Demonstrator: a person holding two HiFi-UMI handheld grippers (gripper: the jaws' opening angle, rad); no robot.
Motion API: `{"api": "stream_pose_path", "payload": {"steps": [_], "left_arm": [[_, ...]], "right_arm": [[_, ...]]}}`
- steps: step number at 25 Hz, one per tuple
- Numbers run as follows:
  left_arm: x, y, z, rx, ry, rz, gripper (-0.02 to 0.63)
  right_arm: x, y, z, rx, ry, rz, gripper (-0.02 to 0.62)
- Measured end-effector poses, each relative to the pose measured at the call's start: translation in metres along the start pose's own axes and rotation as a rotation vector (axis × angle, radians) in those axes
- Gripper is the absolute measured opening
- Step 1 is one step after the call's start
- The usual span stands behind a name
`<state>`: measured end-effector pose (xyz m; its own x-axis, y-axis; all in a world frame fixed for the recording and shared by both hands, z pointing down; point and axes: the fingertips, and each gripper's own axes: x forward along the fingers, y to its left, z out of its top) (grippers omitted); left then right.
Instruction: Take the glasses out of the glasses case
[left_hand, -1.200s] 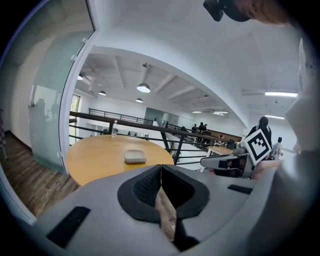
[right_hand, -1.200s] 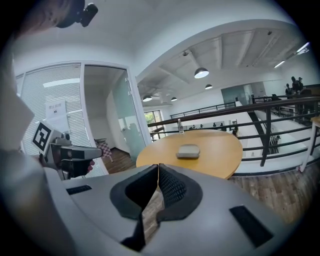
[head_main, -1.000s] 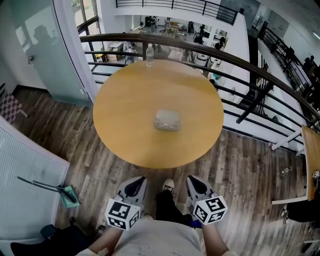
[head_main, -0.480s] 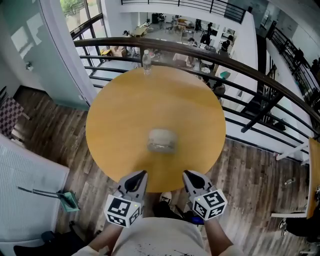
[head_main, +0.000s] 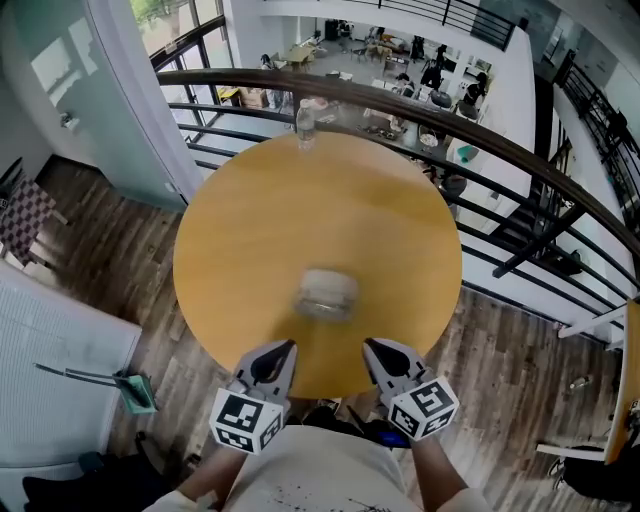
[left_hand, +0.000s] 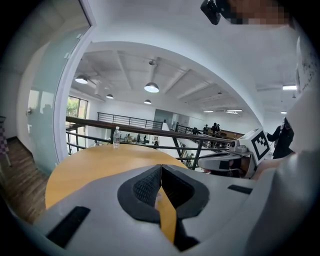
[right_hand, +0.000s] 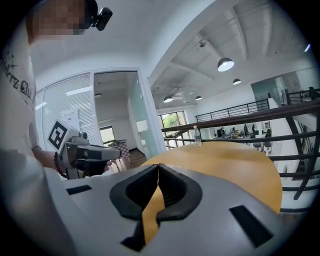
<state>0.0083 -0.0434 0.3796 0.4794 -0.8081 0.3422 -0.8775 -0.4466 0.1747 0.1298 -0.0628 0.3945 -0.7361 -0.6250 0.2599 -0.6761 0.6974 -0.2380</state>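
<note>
A pale grey glasses case (head_main: 327, 293) lies closed on the round wooden table (head_main: 250, 220), toward its near side. Both grippers hover at the table's near edge, short of the case. My left gripper (head_main: 275, 357) is shut with nothing in it, its jaws pressed together in the left gripper view (left_hand: 160, 177). My right gripper (head_main: 383, 355) is shut and empty too, seen tip to tip in the right gripper view (right_hand: 158, 175). The case is hidden in both gripper views.
A clear water bottle (head_main: 305, 123) stands at the table's far edge, next to a dark railing (head_main: 480, 130) over a lower floor. A glass wall (head_main: 110, 100) rises at the left. Wood flooring (head_main: 120, 270) surrounds the table.
The person has stepped up to the table: it and the case have drawn nearer in the head view, and both grippers now reach its near edge. Both stayed shut.
</note>
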Motion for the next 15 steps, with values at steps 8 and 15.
{"api": "stream_pose_path", "payload": {"steps": [8,15], "left_arm": [[0.009,0.029,0.001,0.002,0.024,-0.019,0.023],[0.023,0.05,0.01,0.037,0.035,-0.071,0.023]], "right_arm": [[0.023,-0.004,-0.001,-0.068,0.024,-0.045,0.025],[0.04,-0.011,-0.014,-0.122,0.127,-0.109,0.025]]}}
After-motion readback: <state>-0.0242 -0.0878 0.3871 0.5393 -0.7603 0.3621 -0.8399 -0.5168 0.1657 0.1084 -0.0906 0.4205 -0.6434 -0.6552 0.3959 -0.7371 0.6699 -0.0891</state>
